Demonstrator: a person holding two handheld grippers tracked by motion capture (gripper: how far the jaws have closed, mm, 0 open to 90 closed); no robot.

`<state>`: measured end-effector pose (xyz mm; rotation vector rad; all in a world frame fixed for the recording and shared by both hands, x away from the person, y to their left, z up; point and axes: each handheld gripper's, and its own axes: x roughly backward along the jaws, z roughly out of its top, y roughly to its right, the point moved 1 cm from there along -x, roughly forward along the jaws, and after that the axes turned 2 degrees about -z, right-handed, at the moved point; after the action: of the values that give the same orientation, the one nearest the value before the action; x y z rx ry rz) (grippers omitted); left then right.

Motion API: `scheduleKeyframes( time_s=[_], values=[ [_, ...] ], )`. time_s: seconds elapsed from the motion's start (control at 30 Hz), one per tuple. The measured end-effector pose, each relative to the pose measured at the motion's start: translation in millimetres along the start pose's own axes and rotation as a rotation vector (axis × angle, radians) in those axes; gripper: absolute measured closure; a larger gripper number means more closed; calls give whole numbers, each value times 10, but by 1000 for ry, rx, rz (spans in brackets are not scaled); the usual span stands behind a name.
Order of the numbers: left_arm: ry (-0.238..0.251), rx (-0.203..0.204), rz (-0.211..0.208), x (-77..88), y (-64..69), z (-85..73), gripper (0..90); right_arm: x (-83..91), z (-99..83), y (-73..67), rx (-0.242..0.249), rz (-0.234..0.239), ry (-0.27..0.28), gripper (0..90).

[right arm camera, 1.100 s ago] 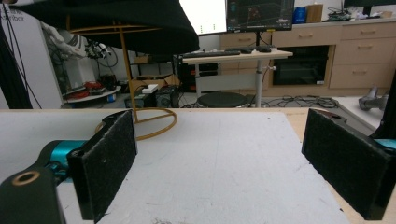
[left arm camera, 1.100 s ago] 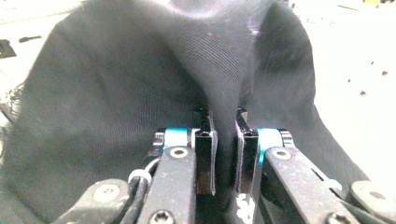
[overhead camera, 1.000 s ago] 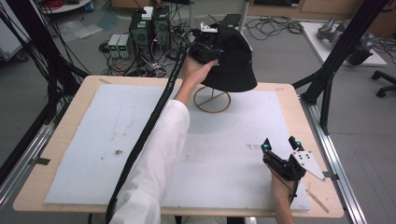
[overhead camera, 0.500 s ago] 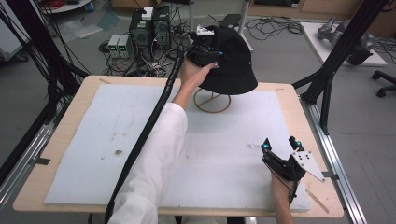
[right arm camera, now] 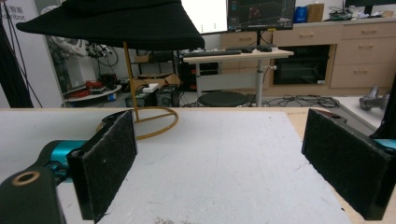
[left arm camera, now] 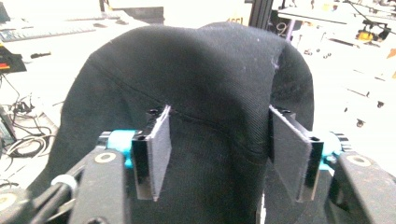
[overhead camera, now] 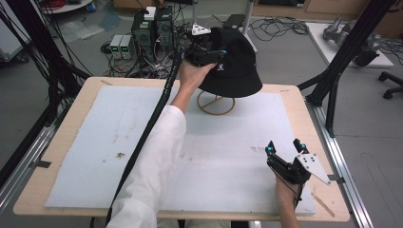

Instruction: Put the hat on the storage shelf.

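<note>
A black bucket hat (overhead camera: 235, 66) sits on a gold wire stand (overhead camera: 216, 102) at the far middle of the table. My left gripper (overhead camera: 219, 57) is at the left side of the hat's crown. In the left gripper view its jaws have just been opening, and its pads (left arm camera: 159, 144) stand apart from the hat's fabric (left arm camera: 205, 70) between them. My right gripper (overhead camera: 283, 146) rests open near the table's front right corner with nothing between its pads. From there the right gripper (right arm camera: 224, 154) looks across at the stand (right arm camera: 140, 121) and the hat's brim (right arm camera: 112, 21).
A white foam mat (overhead camera: 142, 142) covers most of the wooden table (overhead camera: 57, 190). Black frame posts (overhead camera: 342, 61) rise at both sides. Computers and cables (overhead camera: 147, 28) lie on the floor behind the table. A desk with a monitor (right arm camera: 261, 14) stands farther back.
The left hand has shifted only slightly at the hat's crown, and the hat stays on the stand. The right gripper has not moved.
</note>
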<state>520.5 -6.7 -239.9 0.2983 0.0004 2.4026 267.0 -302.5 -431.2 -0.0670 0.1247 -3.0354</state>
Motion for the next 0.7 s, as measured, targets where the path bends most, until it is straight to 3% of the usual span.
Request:
scheduleKeyframes(
  time_s=[0.23, 0.4, 0.7],
  values=[
    [14, 3, -19, 80, -1, 39, 355, 4, 0, -3, -2, 3, 0, 97],
    [66, 19, -29, 184, -10, 45, 294, -3, -2, 0, -5, 7, -5, 97],
    [87, 6, 3, 383, -30, 64, 231, -10, -8, 0, -5, 6, -12, 97]
  ],
)
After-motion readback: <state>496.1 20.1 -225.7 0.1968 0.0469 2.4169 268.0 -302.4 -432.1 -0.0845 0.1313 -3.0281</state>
